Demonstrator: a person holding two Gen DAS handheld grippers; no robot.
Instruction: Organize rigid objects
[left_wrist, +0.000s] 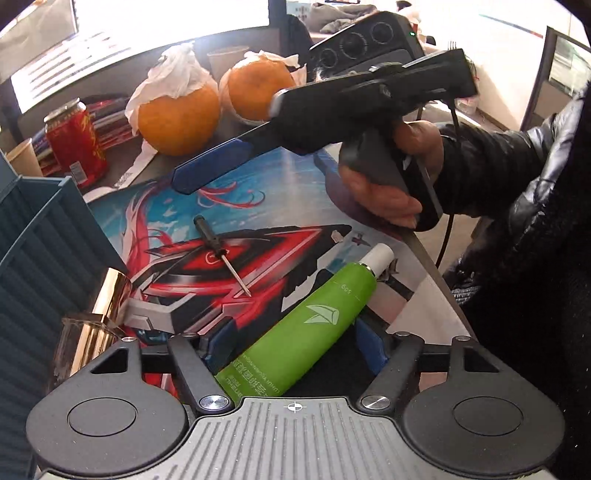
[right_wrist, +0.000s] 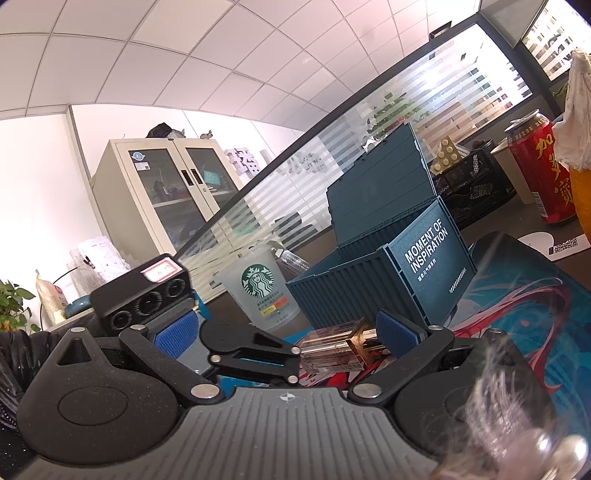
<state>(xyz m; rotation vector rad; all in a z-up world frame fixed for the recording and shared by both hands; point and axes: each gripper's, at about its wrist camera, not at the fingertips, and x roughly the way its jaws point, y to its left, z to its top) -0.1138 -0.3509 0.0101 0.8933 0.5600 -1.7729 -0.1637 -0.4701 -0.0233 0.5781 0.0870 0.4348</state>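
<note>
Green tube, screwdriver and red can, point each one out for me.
Green tube (left_wrist: 306, 325): left wrist view, middle of its body, near the leaf logo.
Screwdriver (left_wrist: 207, 234): left wrist view, on its black handle.
Red can (left_wrist: 75, 144): left wrist view, middle of its label.

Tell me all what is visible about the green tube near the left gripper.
The green tube looks like soft matte plastic, with a white cap at its far end, a pale leaf-like logo at its middle and white print near its lower end. It lies tilted on the printed mat, cap pointing away. Its lower end sits between the open fingers of the left gripper; whether the pads touch it, I cannot tell.
</note>
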